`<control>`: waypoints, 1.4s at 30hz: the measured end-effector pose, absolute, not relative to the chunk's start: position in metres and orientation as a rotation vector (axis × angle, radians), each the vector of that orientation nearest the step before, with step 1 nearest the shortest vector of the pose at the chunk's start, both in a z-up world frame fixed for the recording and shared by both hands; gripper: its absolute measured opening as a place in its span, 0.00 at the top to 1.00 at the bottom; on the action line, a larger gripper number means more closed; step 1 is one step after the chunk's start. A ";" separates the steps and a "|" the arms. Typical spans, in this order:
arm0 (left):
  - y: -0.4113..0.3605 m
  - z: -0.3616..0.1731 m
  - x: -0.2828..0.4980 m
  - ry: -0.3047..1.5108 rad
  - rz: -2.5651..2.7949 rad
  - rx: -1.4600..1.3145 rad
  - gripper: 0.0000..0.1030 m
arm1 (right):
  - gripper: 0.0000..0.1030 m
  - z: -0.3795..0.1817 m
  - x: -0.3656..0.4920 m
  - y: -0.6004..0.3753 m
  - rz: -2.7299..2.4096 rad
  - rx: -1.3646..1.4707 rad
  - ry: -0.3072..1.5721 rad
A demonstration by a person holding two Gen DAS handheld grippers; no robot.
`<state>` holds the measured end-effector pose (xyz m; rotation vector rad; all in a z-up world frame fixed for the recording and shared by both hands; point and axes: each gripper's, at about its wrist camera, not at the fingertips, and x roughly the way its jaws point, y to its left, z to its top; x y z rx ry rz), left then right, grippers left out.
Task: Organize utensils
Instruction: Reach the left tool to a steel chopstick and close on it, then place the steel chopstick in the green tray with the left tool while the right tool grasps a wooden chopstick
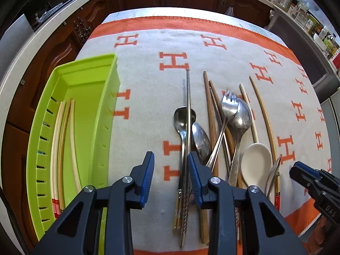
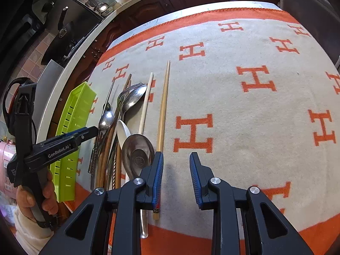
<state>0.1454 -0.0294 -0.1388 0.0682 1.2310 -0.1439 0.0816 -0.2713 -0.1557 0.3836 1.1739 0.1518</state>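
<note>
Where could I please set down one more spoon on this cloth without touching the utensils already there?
The widest bare patch is the cloth right of the bamboo chopstick, out to the orange border. A narrower strip lies between the green tray and the metal chopsticks. From those chopsticks across to the white spoon the utensils overlap tightly.

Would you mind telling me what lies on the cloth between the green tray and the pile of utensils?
Nothing: in the left wrist view only bare cloth separates the green tray from the utensils.

Metal chopsticks [image 1: 187, 127] between tool [image 1: 171, 180] (parted)
</note>
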 end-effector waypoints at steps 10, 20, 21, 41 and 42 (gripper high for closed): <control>-0.043 -0.152 0.148 1.262 -0.146 0.133 0.87 | 0.75 -0.164 0.089 -0.272 0.164 0.399 1.183; -0.036 -0.132 0.144 1.188 -0.148 0.109 0.97 | 0.75 -0.166 0.089 -0.271 0.166 0.390 1.172; -0.034 -0.130 0.143 1.185 -0.147 0.104 0.97 | 0.75 -0.165 0.089 -0.271 0.166 0.388 1.172; 0.082 -0.088 0.109 1.129 0.035 0.015 0.97 | 0.80 -0.162 0.142 -0.219 0.123 0.156 1.202; 0.086 -0.091 0.109 1.134 0.039 0.015 0.96 | 0.82 -0.162 0.144 -0.214 0.113 0.122 1.202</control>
